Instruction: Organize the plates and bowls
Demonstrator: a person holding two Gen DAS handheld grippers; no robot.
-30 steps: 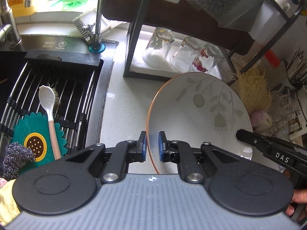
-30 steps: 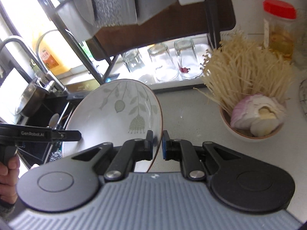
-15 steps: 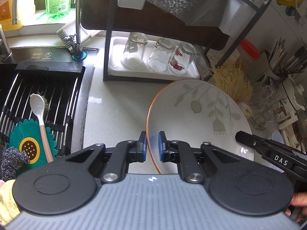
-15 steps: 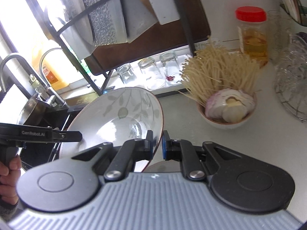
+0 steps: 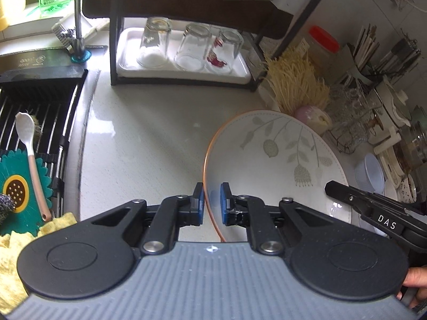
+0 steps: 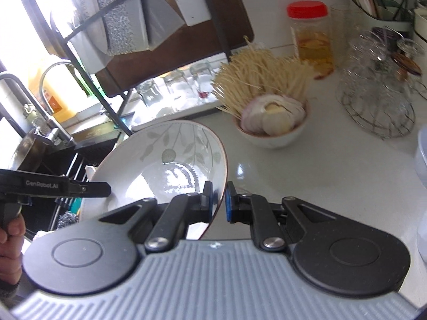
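While both grippers pinch its rim from opposite sides, the plate [image 5: 275,160] hangs tilted above the surface [image 5: 149,144].

Each hold is thin: the left gripper [image 5: 212,204] has its jaws closed on the orange edge at the plate's left side, and the right gripper [image 6: 218,201] has its jaws closed on the opposite edge, so the glazed plate is carried by two narrow pinches alone. If the hands drift apart, or one twists more than the other, the rim could slide out of a pad and the plate drop. Just beyond it sit a bowl [image 6: 275,130] of onion and noodles, a jar [image 6: 312,37], a rack [image 5: 186,80] with glasses [image 5: 189,48], and a wire basket [image 6: 379,104]; a swing that way risks a knock.
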